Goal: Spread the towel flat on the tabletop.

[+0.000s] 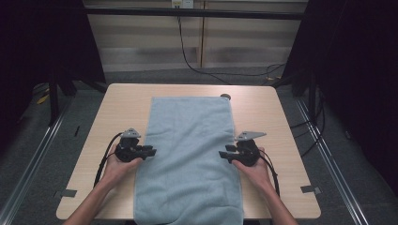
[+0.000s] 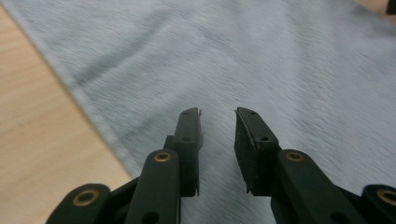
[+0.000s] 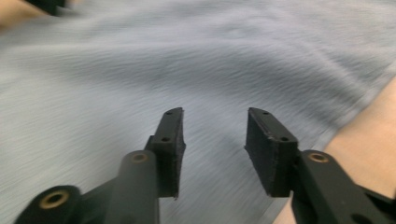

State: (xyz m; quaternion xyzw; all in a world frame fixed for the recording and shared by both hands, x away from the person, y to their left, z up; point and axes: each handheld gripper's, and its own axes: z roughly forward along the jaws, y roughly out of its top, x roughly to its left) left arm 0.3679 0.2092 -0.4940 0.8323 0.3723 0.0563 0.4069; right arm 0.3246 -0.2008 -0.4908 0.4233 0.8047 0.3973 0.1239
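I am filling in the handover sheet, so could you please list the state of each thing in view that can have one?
Towel: spread flat along the table, near end hanging over the front edge, not folded.
Left gripper: jaws open, nothing between them, at the towel's left edge.
Right gripper: jaws open, nothing between them, at the towel's right edge.
Table: upright, towel lying on it.

The person's forearms are bare, with no sleeves in sight. Each hand carries a black tool: the left tool point(image 1: 151, 151) and the right tool point(image 1: 223, 154) each bear a grey three-cornered plate on top and trail a black cable looping back along the wrist. Up close, the jaws are matte black linkage arms with brass-coloured rivets at the joints, small screw holes, and flat, dark, rough-textured pads point(image 3: 264, 149)
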